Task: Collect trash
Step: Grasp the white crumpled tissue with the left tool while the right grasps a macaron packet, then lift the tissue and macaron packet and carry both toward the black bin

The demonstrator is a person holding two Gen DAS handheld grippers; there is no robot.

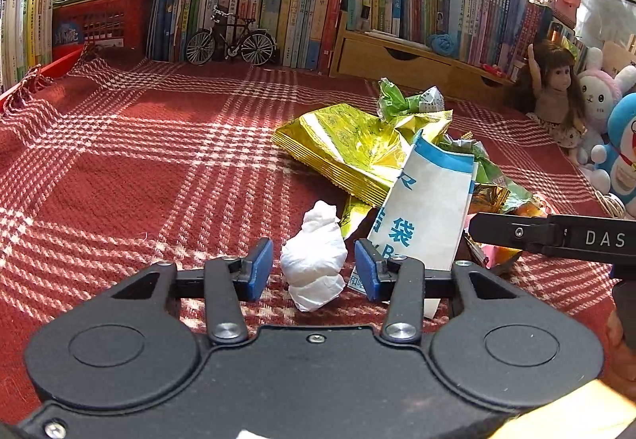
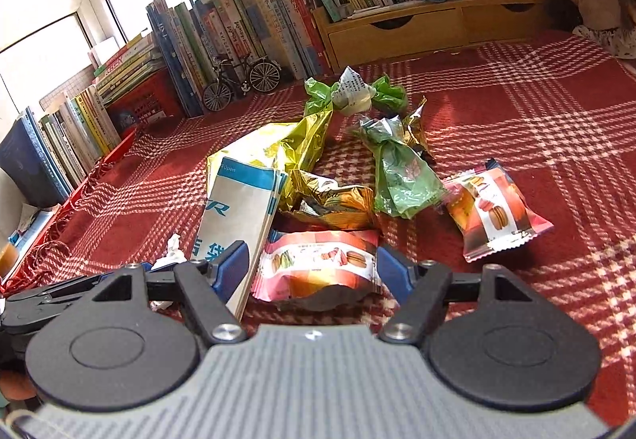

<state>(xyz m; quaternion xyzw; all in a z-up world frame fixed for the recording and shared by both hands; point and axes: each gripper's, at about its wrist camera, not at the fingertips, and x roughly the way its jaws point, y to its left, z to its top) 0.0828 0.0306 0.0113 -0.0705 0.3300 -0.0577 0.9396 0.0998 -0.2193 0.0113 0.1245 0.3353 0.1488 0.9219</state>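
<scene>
A crumpled white tissue [image 1: 312, 256] lies on the red plaid cloth [image 1: 159, 168], right between the blue pads of my left gripper [image 1: 314, 270], which is open around it. Beside it leans a white-and-blue paper bag [image 1: 425, 216], with yellow [image 1: 349, 144] and green [image 1: 401, 101] wrappers behind. My right gripper [image 2: 314, 272] is open, and a pink macaron packet [image 2: 318, 268] sits between its pads, close to both. A second macaron packet [image 2: 497, 216], a green wrapper [image 2: 401, 180] and a gold wrapper [image 2: 338, 204] lie farther out. The right gripper's finger [image 1: 556, 236] reaches in from the right.
Rows of books [image 1: 278, 1] and a wooden drawer shelf [image 1: 397, 57] line the back. A model bicycle [image 1: 230, 41] stands in front of them. A doll [image 1: 556, 89] and plush toys [image 1: 612, 129] sit at the right. A red basket [image 1: 103, 21] is at the back left.
</scene>
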